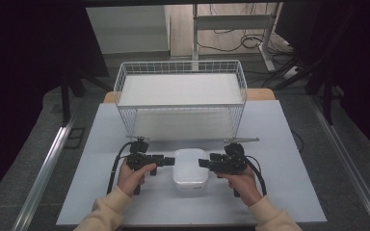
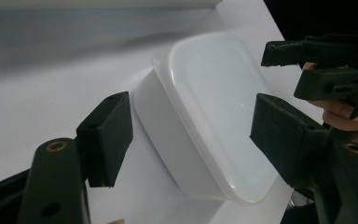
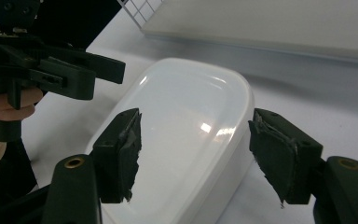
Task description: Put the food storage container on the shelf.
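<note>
High view: white lidded container [image 1: 190,169] sits on the white table [image 1: 289,192], near the person's edge, just in front of the white wire basket [image 1: 180,98]. Left gripper [image 1: 166,161] comes at it from its left side, right gripper [image 1: 204,162] from its right side, both pointing inward, level with each other. Container lies dead between the two tools, so neither hand is clearly nearer; both sit at its flanks. Its long axis looks to run toward and away from the person, roughly square though, hard to call.

Left gripper view: jaws apart, container [image 2: 205,116] seen between and beyond them, its side wall and lid rim facing the tool. One pad [image 2: 107,135] is clear of the wall; the other [image 2: 284,140] overlaps the lid edge in the frame, contact not clear. No clamp as far as I can tell. Right gripper [image 2: 284,70] shows across the lid with the person's fingers behind.

Right gripper view: jaws apart, container [image 3: 186,140] between them, pads [image 3: 121,149] straddling a lid corner with gaps showing. Not pressing. Left gripper [image 3: 102,74] shows at upper left.

Judgement: two-handed pick-up from opposite sides is what's coming; the key relation is that each tool closes across the container's rim on its own side, and the basket lies straight beyond.
</note>
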A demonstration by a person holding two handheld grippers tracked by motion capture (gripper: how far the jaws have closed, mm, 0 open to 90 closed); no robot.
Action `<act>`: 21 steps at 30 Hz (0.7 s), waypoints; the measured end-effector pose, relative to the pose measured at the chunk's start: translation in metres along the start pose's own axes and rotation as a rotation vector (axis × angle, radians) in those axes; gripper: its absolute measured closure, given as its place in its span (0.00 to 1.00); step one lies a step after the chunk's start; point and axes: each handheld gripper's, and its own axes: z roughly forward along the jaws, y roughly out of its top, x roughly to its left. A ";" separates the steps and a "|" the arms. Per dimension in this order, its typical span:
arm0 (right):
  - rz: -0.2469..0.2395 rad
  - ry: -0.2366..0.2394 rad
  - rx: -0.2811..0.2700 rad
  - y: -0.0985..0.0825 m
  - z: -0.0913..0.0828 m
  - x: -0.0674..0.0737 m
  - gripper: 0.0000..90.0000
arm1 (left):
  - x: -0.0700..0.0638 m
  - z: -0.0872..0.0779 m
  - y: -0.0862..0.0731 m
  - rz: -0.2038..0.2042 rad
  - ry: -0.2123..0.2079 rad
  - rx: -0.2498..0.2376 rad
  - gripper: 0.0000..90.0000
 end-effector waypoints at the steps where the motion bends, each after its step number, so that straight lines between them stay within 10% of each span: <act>1: 0.000 0.000 0.000 0.000 0.000 0.000 0.37 | 0.000 0.000 0.000 0.000 0.000 0.000 0.36; 21: 0.101 0.032 0.061 -0.010 0.012 -0.010 0.53 | 0.005 0.019 -0.008 -0.096 -0.087 0.044 0.55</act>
